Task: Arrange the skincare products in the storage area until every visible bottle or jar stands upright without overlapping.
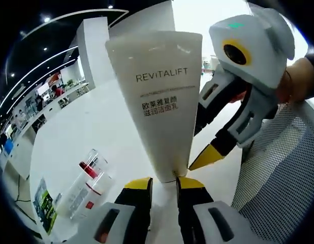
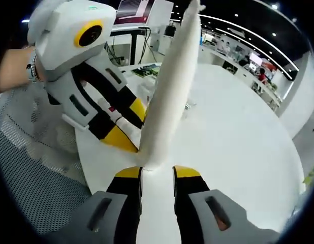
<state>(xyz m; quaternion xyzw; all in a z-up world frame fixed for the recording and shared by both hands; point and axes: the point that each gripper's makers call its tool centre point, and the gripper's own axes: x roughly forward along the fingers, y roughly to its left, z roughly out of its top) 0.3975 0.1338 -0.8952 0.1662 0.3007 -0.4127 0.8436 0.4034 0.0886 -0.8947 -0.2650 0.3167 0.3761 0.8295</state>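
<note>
Partly hidden tube (image 1: 158,96) base between grippers.

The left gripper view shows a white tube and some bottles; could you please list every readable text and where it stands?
"REVITALIFT": on the white squeeze tube.
"欧莱雅复颜 / 滋润洁面乳": lower on that tube.
A fine line between them: too small to read.
Clear red-capped bottles lying on the white table: labels too blurred.
Green printed card: unreadable.

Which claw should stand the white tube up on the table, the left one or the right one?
Probably the left. The left claw pinches the white tube at its narrow end and faces its printed front. The right claw brackets the same end edge-on, so it could let go. The table lies beneath.
</note>
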